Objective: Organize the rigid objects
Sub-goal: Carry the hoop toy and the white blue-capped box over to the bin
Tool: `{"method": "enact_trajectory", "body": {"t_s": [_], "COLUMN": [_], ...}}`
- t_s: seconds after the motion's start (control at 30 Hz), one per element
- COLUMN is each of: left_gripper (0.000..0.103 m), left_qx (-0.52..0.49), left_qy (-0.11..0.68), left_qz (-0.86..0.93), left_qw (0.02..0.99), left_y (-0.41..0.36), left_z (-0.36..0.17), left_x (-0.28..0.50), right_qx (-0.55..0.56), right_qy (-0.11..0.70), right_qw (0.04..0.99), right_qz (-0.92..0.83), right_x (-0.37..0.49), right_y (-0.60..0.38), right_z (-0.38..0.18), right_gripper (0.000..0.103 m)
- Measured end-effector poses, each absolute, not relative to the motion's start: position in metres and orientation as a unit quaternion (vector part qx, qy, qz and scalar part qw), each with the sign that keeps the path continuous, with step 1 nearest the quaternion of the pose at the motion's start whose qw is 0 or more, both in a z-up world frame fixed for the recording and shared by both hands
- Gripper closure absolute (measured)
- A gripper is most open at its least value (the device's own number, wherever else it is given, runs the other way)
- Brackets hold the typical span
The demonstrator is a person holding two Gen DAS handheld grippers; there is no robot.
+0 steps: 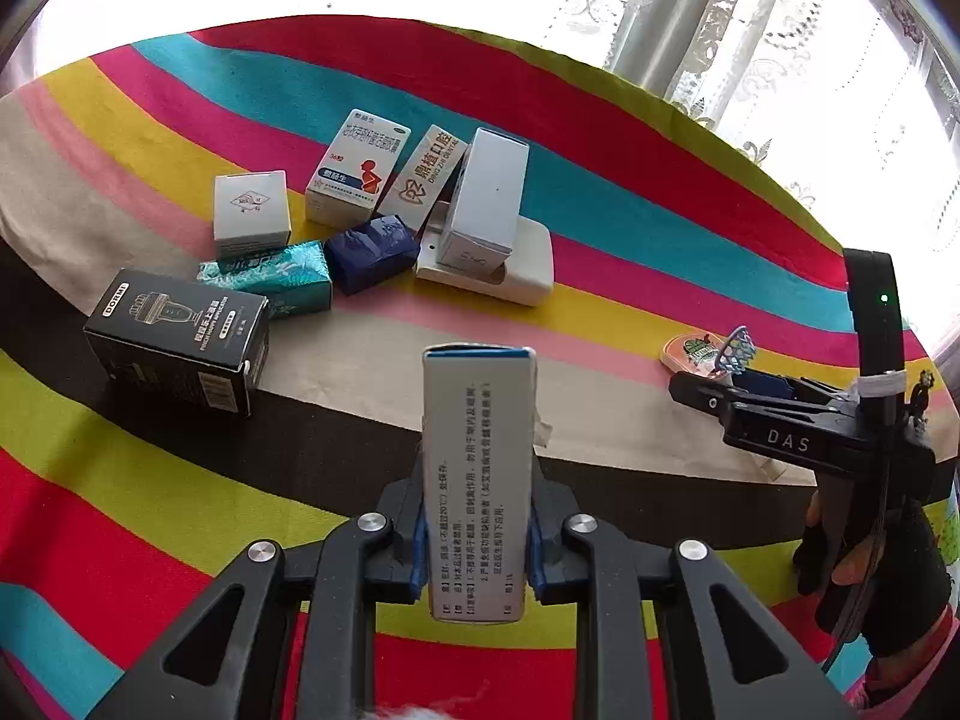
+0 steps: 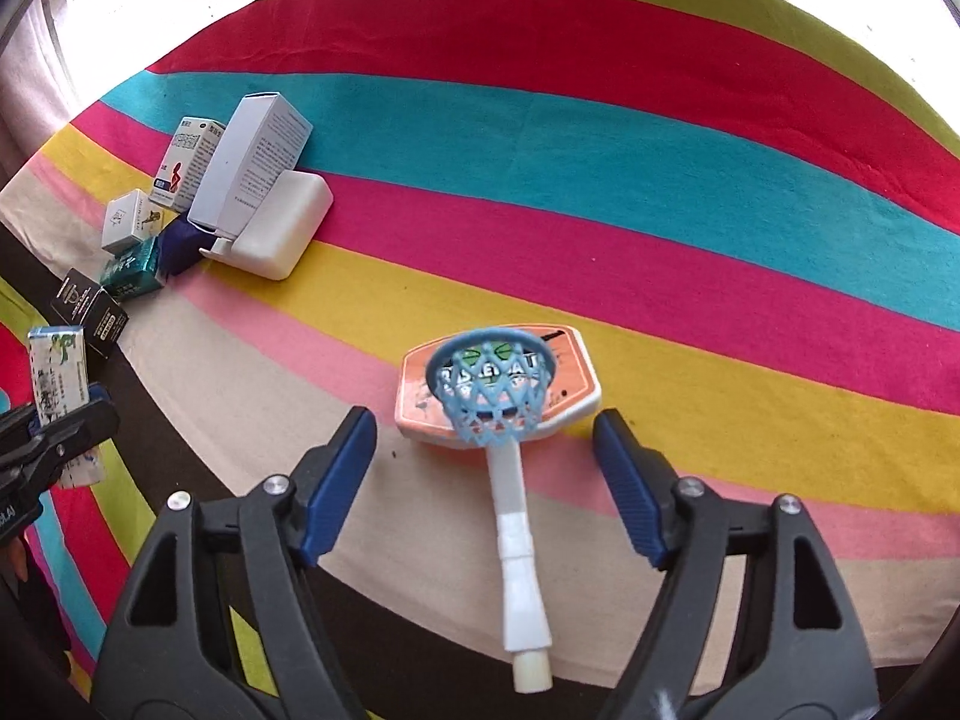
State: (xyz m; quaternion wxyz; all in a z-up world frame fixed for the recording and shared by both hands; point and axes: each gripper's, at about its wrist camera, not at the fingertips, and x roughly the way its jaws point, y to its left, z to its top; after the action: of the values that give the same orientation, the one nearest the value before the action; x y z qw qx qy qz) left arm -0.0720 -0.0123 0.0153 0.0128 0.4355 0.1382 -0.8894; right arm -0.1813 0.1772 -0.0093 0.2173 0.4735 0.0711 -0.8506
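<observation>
On striped cloth (image 1: 600,228), black box (image 1: 177,339) w/ "DORNI", right gripper (image 1: 699,387) "DAS", maybe.

You're in a home: a striped tablecloth (image 1: 600,138) covers the table, with lace curtains (image 1: 708,18) at the far window.

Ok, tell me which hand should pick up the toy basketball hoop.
Right. The right gripper is open with the toy basketball hoop lying between its fingers; the left gripper is shut on a medicine box.

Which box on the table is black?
The black box with gold print, lying nearest the camera at the cluster's left end; the other boxes are white, teal or blue.
</observation>
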Motion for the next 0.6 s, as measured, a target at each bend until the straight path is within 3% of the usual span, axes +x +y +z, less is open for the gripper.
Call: {"method": "enact_trajectory", "body": {"t_s": [0.47, 0.53, 0.57, 0.6], "left_gripper": [0.078, 0.078, 0.078, 0.078], "left_qx": [0.430, 0.429, 0.429, 0.430], "left_qy": [0.166, 0.165, 0.166, 0.167], "left_qz": [-0.887, -0.888, -0.888, -0.887], "left_qw": [-0.005, -0.007, -0.010, -0.013], "left_y": [-0.034, -0.034, -0.034, -0.034], "left_z": [0.024, 0.027, 0.027, 0.028], "left_x": [-0.038, -0.035, -0.034, -0.032], "right_qx": [0.462, 0.450, 0.451, 0.453], "right_qy": [0.102, 0.104, 0.105, 0.107], "right_qw": [0.178, 0.186, 0.184, 0.181], "right_qz": [-0.863, -0.867, -0.867, -0.867], "right_x": [-0.176, -0.174, -0.173, -0.172], "right_y": [0.158, 0.159, 0.159, 0.159], "right_z": [-0.012, -0.010, -0.009, -0.008], "right_gripper": [0.025, 0.040, 0.055, 0.055]}}
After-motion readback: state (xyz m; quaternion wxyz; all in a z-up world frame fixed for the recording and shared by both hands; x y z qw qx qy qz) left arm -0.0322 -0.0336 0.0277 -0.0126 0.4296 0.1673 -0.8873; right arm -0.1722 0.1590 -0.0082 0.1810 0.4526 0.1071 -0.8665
